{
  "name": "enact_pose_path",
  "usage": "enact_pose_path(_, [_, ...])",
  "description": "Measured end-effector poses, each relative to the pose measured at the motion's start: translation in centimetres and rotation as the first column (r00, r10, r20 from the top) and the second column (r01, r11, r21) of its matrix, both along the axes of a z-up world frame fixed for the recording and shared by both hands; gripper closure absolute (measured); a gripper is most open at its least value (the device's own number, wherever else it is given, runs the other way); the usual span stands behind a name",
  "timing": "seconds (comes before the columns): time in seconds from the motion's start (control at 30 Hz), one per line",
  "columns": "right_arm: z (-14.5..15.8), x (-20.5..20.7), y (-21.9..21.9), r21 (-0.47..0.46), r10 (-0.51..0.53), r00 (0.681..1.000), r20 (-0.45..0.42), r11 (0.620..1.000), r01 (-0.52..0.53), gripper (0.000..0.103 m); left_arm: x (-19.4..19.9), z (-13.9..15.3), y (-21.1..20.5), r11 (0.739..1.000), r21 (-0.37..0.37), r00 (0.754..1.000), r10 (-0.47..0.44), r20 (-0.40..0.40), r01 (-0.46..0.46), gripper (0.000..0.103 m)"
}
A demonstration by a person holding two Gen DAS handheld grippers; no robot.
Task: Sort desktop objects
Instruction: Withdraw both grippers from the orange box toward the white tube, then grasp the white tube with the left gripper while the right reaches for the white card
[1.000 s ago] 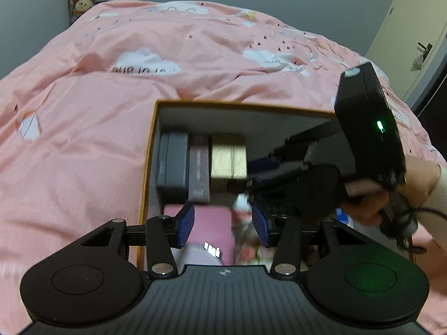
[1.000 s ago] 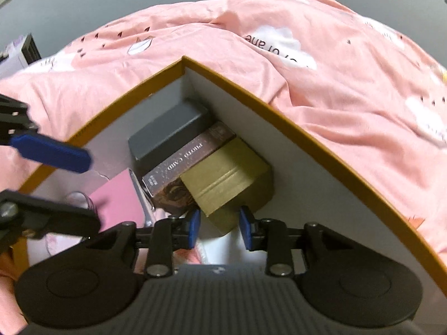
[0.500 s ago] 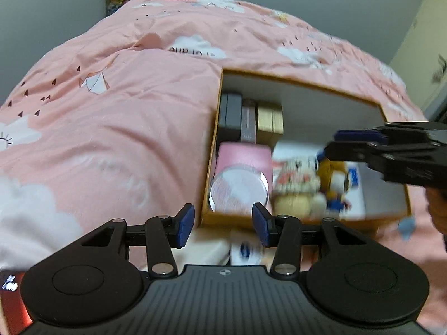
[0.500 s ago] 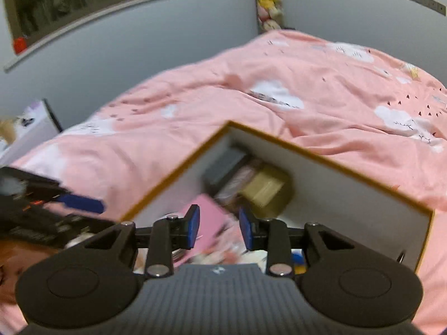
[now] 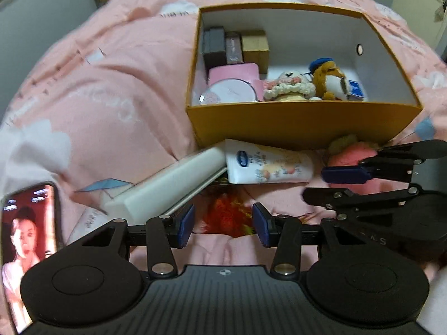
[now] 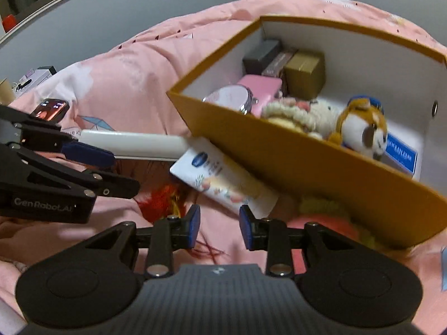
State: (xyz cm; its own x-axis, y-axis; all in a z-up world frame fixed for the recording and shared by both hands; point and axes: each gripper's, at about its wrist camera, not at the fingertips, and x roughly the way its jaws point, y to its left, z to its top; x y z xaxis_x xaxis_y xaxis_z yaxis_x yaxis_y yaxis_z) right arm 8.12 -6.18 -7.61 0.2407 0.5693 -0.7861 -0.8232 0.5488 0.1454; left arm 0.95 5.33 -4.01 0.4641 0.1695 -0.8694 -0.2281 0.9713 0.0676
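Both grippers pulled back out of the yellow box; left gripper and right gripper jaws apart, nothing held; below them a red-orange thing, maybe tassel; lotion tube lies against the box front.

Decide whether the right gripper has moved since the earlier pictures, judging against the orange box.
Yes. The right gripper has pulled back out of the orange box and now hangs, empty, over the bedding in front of it.

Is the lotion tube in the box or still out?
Out: the lotion tube lies on the bedspread against the box front wall.
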Motion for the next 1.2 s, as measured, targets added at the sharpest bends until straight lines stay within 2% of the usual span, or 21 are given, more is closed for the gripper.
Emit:
enact_pose_path(0.07, [-0.6, -0.2, 0.0, -0.033, -0.011, 1.000, -0.002, 0.999, 0.011, 0.069, -0.3, 0.4, -1.3, 0.991, 0.127, 0.999, -0.038, 0.023, 0.035, 0.050])
enact_pose_path(0.13, [-1.0, -0.2, -0.1, -0.037, -0.013, 1.000, -0.026, 0.999, 0.012, 0.068, -0.1, 0.6, -2.2, 0.970, 0.226, 0.994, -0.103, 0.029, 0.094, 0.050])
enact_pose_path(0.23, [-1.2, -0.2, -0.2, -0.047, -0.026, 0.999, -0.032, 0.999, 0.024, 0.066, 0.2, 0.1, -3.5, 0.915, 0.361, 0.982, -0.188, -0.017, 0.181, 0.050])
enact_pose_path(0.3, [-1.1, -0.2, -0.3, -0.046, -0.028, 0.999, -0.027, 0.999, 0.026, 0.061, 0.5, -0.5, -4.0, 0.879, 0.423, 0.974, -0.222, -0.051, 0.222, 0.050])
enact_pose_path(0.4, [-1.0, -0.1, -0.4, -0.046, -0.030, 0.999, -0.035, 0.999, 0.028, 0.060, 0.9, -1.6, -4.3, 0.826, 0.493, 0.961, -0.258, -0.102, 0.274, 0.049])
enact_pose_path(0.53, [-1.1, 0.3, -0.2, -0.053, -0.011, 0.998, -0.065, 0.999, 0.007, 0.060, 1.5, -3.1, -4.4, 0.775, 0.530, 0.938, -0.300, -0.171, 0.345, 0.048])
enact_pose_path(0.67, [-0.7, 0.4, 1.4, -0.092, 0.086, 0.996, -0.002, 0.992, -0.086, 0.056, 2.2, -4.9, -4.2, 0.711, 0.575, 0.914, -0.324, -0.242, 0.404, 0.048])
enact_pose_path(0.7, [-0.7, 0.4, 1.8, -0.101, 0.114, 0.993, 0.013, 0.989, -0.112, 0.055, 2.3, -5.2, -4.0, 0.706, 0.574, 0.910, -0.327, -0.256, 0.415, 0.047])
enact_pose_path(0.87, [-1.0, 0.1, 3.7, -0.137, 0.207, 0.972, 0.108, 0.972, -0.192, 0.055, 2.9, -6.0, -3.1, 0.715, 0.545, 0.899, -0.335, -0.283, 0.438, 0.047])
enact_pose_path(1.03, [-2.0, 0.0, 5.0, -0.176, 0.266, 0.944, 0.195, 0.956, -0.234, 0.055, 3.9, -6.9, -1.8, 0.769, 0.476, 0.902, -0.321, -0.289, 0.426, 0.047])
enact_pose_path(1.13, [-2.6, -0.2, 5.5, -0.195, 0.296, 0.921, 0.254, 0.948, -0.251, 0.055, 4.1, -7.4, -1.3, 0.784, 0.464, 0.907, -0.308, -0.288, 0.413, 0.047])
enact_pose_path(1.2, [-2.8, 0.0, 5.7, -0.194, 0.299, 0.921, 0.250, 0.947, -0.255, 0.055, 4.1, -7.4, -1.0, 0.798, 0.447, 0.910, -0.302, -0.284, 0.404, 0.052])
